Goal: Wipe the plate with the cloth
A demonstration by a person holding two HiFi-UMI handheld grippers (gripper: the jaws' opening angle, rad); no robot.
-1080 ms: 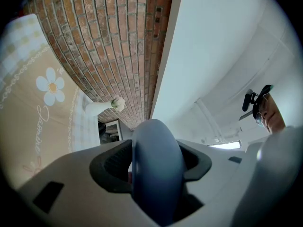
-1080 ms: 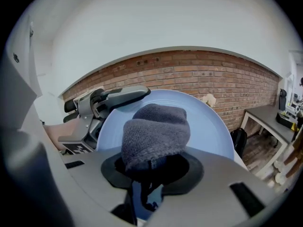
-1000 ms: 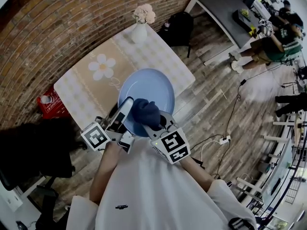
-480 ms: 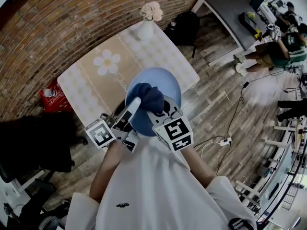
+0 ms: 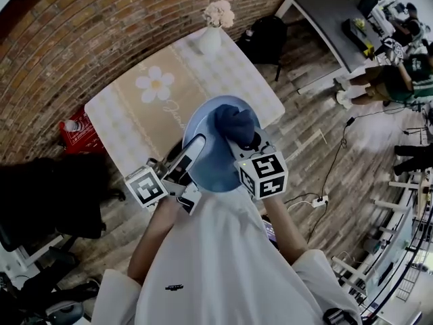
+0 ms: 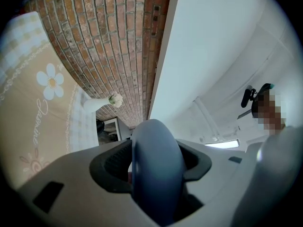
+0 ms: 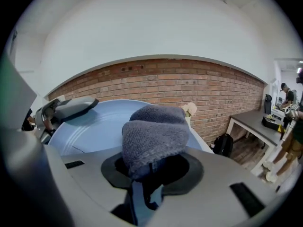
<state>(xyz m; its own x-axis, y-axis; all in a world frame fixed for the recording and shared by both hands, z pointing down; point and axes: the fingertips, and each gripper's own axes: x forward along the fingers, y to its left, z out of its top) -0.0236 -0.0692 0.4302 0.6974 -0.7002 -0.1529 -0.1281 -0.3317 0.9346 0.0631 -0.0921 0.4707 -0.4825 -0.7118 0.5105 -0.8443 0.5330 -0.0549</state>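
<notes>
Two tools share the job: the left tool [image 5: 195, 147] is clamped on the rim of the blue plate [image 5: 215, 169], and the right tool [image 5: 245, 139] grips the dark cloth [image 5: 233, 122] against the plate's face. Beyond, the desk [image 5: 135, 124] carries a white vase [image 5: 210, 40].

Your plate [image 5: 216, 166] is pale blue; your cloth [image 5: 233, 122] is a darker blue-grey knit. The tablecloth [image 5: 135, 117] is beige with a white daisy [image 5: 156, 83] and pale checked edges. The far wall [image 5: 67, 39] is red-brown brick, the vase [image 5: 210, 41] white, the crate [image 5: 78, 139] at left red, your shirt [image 5: 216, 263] white.
</notes>
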